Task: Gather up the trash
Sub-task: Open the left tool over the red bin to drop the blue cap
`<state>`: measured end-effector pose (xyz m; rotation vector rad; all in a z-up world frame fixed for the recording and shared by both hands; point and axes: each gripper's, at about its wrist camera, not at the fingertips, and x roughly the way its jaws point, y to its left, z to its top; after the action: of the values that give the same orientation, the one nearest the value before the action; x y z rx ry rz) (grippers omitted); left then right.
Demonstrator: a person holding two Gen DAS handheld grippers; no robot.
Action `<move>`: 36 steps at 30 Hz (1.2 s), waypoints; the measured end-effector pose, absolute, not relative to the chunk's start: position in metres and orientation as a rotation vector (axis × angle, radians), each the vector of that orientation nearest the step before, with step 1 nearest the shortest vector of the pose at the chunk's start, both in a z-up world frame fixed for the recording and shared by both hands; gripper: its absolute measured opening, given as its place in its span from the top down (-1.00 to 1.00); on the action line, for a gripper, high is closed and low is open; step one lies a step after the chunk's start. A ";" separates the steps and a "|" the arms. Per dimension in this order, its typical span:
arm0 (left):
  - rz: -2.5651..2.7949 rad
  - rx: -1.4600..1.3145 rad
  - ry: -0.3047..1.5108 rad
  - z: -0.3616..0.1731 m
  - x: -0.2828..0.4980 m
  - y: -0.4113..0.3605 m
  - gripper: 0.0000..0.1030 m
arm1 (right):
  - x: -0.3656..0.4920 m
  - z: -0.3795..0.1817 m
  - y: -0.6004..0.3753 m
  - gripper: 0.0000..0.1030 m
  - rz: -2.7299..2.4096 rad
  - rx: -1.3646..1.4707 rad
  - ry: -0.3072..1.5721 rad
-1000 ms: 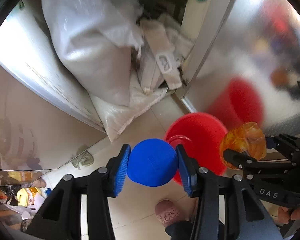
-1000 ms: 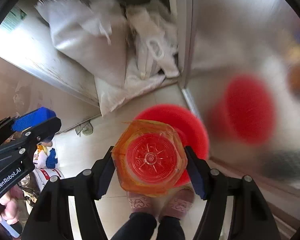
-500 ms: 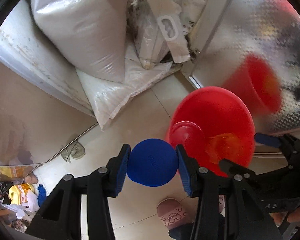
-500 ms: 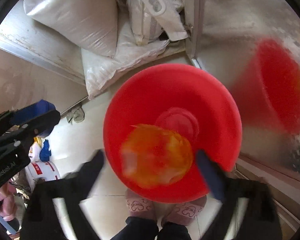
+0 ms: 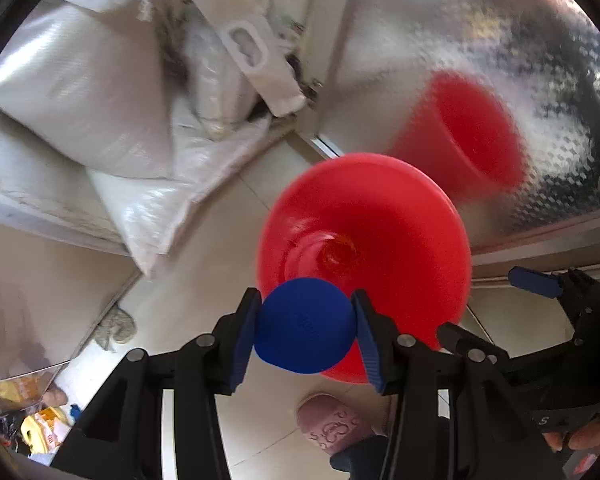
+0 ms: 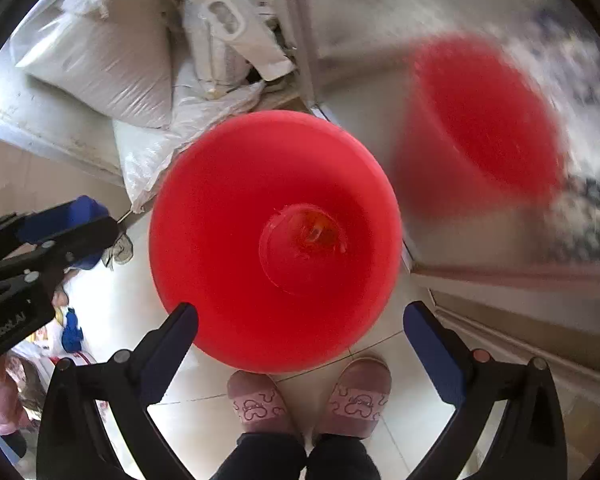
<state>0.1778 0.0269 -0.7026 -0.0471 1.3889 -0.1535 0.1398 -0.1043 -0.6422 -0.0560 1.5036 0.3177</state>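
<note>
Left gripper point(image 5: 305, 330): jaws pressed on a round blue cap point(image 5: 305, 336), held above the near edge of the red bin point(image 5: 300, 216). Right gripper point(image 6: 300, 322): jaws just opened wide, nothing between them, hanging over the same bin.

Orange plastic jar point(image 6: 314, 236): lying at the bottom of the bin, small and a bit blurry.

Only in the left view: the blue cap seen whole, one pink slipper point(image 5: 332, 420), the right gripper coming in from the right side. Only in the right view: both slippers on the floor under the bin, dark trouser legs point(image 6: 300, 458), the left gripper coming in from the left with just a bit of blue showing.

Floor point(image 6: 412, 364): pale tiles, shiny. White sacks point(image 6: 112, 52) piled in the far corner past the bin. Shiny metal wall point(image 5: 480, 28) on the right, with a blurry red picture of the bin in it. Bright small things lying at the left edge of the floor.
</note>
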 end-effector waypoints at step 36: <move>-0.204 -0.022 1.455 -0.720 0.172 0.028 -0.40 | 0.141 -0.659 -0.106 -0.99 0.288 -0.087 1.533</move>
<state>0.1720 0.0281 -0.7198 -0.0221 1.4552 -0.2043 0.1405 -0.1064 -0.6593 -0.0873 1.5329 0.2876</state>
